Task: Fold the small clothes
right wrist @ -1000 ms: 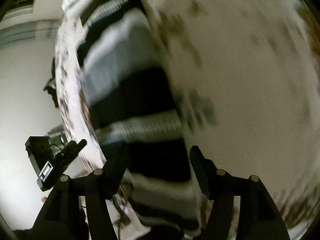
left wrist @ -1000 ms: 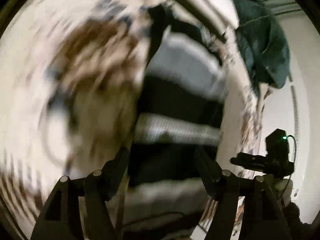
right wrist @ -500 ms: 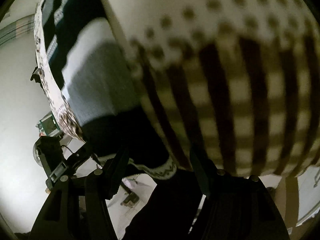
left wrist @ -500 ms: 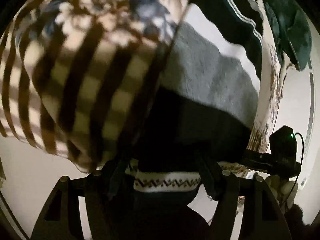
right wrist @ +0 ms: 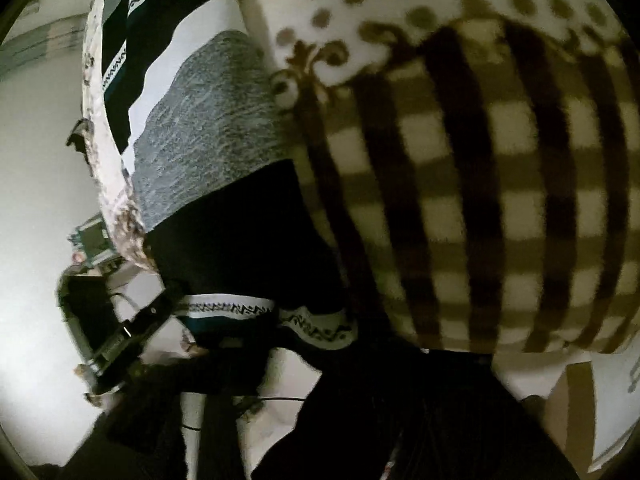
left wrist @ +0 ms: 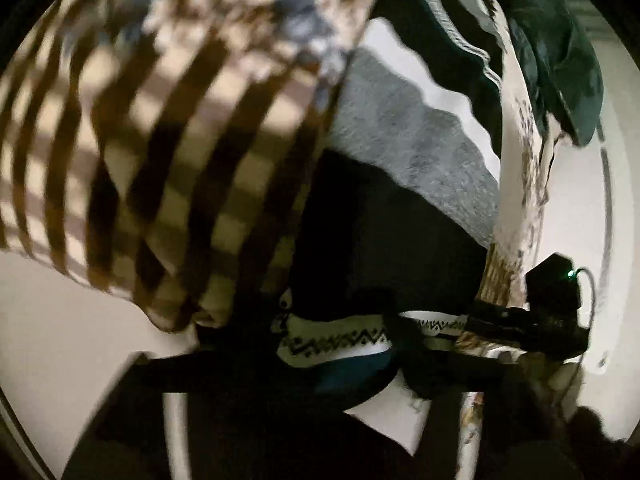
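Handling: the striped sweater [left wrist: 400, 240] looks soft, limp and light; best held at its patterned hem [left wrist: 340, 340].
Look: black, grey and white bands with zigzag trim.
Place: lies on a checked, dotted blanket [right wrist: 500, 200], hem hanging over the edge.
Tongs: both too dark to tell whether wide or narrow.

Both wrist cameras look close along the banded sweater [left wrist: 392, 216] [right wrist: 224, 232] (shared), from opposite sides.
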A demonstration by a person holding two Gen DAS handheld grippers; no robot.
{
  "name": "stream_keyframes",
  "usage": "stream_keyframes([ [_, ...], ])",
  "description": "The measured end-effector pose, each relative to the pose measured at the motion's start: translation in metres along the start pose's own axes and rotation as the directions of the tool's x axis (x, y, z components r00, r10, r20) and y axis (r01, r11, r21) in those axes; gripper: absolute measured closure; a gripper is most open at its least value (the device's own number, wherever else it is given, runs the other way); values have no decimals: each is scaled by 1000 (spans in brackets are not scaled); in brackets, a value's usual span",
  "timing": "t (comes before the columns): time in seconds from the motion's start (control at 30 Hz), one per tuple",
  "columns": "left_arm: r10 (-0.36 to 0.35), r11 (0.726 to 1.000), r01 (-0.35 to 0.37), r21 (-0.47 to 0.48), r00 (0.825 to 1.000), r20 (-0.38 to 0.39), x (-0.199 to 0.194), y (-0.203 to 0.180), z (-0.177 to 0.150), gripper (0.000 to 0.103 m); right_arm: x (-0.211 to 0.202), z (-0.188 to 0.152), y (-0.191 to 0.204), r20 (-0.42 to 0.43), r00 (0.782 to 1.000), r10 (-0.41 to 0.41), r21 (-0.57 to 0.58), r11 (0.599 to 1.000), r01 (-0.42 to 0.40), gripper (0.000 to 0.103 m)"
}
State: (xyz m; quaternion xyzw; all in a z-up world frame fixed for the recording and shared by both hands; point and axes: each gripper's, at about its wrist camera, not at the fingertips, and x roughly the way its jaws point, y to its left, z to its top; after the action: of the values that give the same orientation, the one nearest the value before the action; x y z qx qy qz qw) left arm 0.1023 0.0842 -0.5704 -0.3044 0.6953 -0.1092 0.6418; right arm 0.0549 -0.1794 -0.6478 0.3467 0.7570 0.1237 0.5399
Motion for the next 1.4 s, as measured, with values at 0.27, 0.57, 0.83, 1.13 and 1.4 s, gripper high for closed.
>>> stream_keyframes([
  [0.27,-84,989,86,-117,996,22,26,9,-3,49,42,5,-8,-55,994,98,39,995,-96,37],
  [0.57,-45,999,48,-25,993,107,-20,-39,-17,83,11,-33,17,35,992,119,-5,993,-119,93],
  [0.83,-117,993,109,49,969,217,-77,-86,23,84,-63,-27,85,187,967,176,-118,981,-156,94],
  [1.13,-210,974,166,156,919,334,-96,-155,190,84,-154,117,183,382,904,192,-252,963,-98,94],
  [1.4,-202,975,158,158,925,322,-77,-169,342,83,-180,273,244,466,878,110,-241,971,6,94],
])
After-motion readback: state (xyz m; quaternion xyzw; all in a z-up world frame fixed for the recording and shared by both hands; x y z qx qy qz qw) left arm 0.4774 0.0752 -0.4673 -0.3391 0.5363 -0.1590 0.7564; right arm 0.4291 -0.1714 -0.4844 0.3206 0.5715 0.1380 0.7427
